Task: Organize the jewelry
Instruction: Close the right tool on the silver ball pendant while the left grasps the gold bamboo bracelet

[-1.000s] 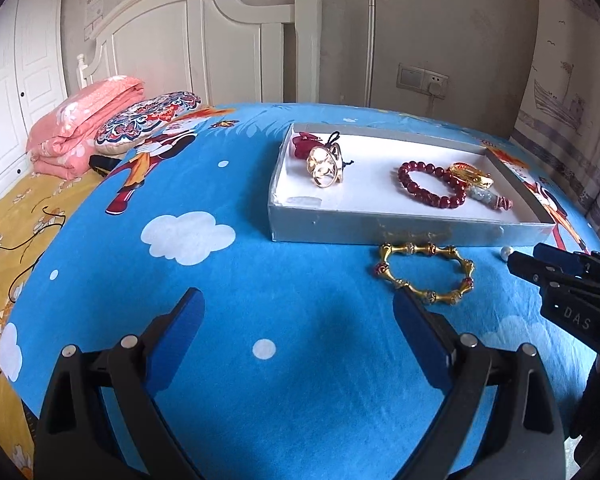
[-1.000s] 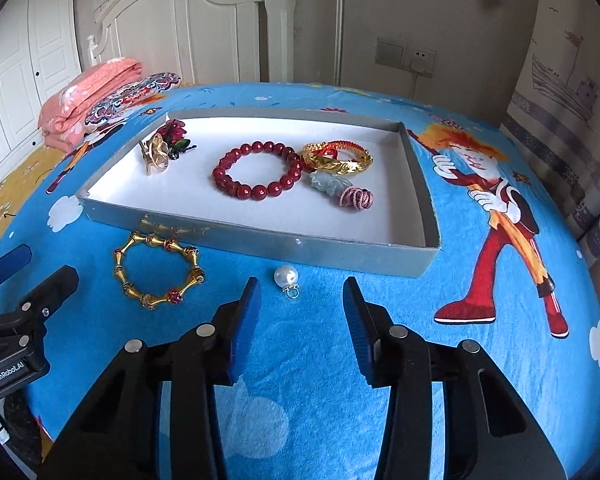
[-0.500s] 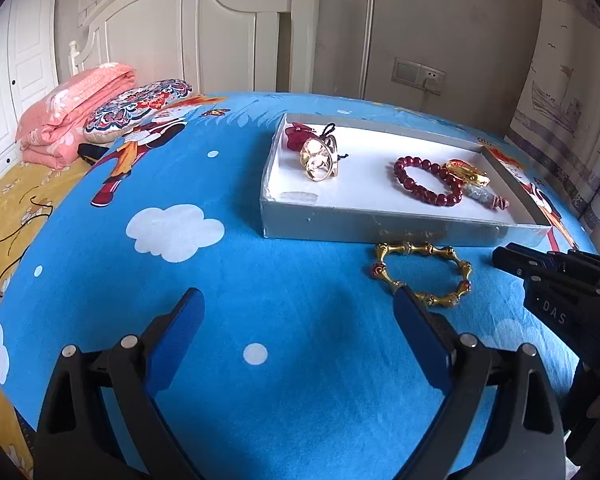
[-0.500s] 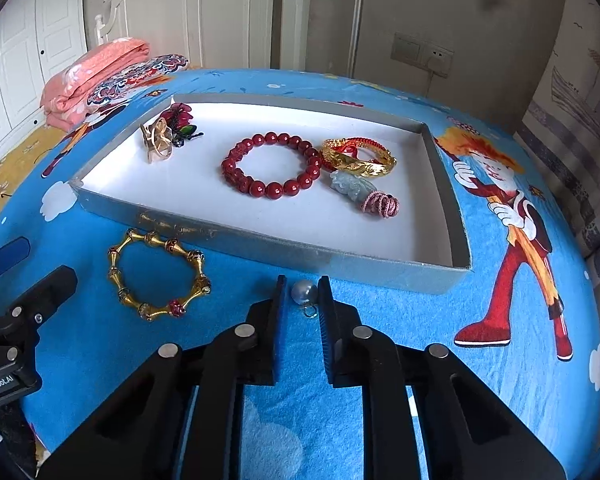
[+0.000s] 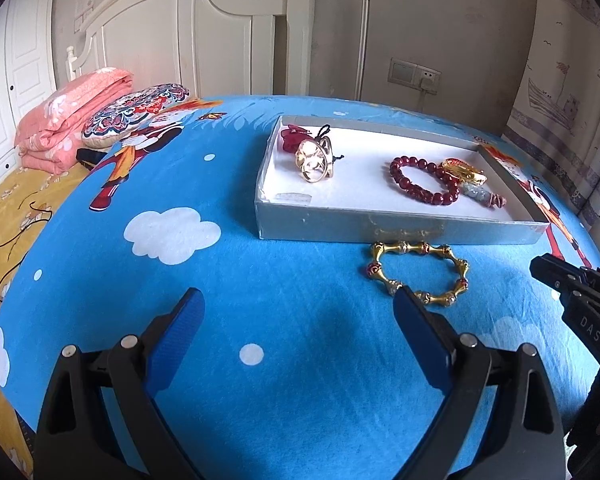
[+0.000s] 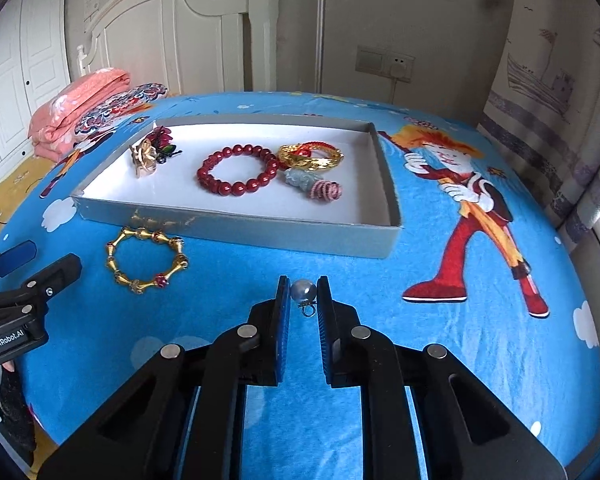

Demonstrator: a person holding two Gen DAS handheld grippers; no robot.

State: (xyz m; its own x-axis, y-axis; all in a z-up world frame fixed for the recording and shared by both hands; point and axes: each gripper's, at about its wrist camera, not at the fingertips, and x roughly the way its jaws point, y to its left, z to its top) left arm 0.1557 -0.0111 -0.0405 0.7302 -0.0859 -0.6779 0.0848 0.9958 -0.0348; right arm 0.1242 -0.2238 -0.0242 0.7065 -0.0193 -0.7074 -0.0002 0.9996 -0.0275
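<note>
In the right wrist view my right gripper is shut on a small pearl pendant, its ring hanging below the pads, just above the blue sheet in front of the grey tray. A gold bamboo-link bracelet lies on the sheet left of it, also seen as the gold bracelet in the left wrist view. My left gripper stands open over bare sheet, its right fingertip near the bracelet. The tray holds a red bead bracelet, a gold bangle, a jade charm and a gold flower ornament.
The blue cartoon sheet covers the bed. A folded pink quilt and a patterned pillow lie at the far left by the white headboard. A curtain hangs on the right.
My right gripper has shut on the pearl pendant, which lay loose on the sheet before, and has drawn back a little from the tray. The left gripper has stayed open in place.
</note>
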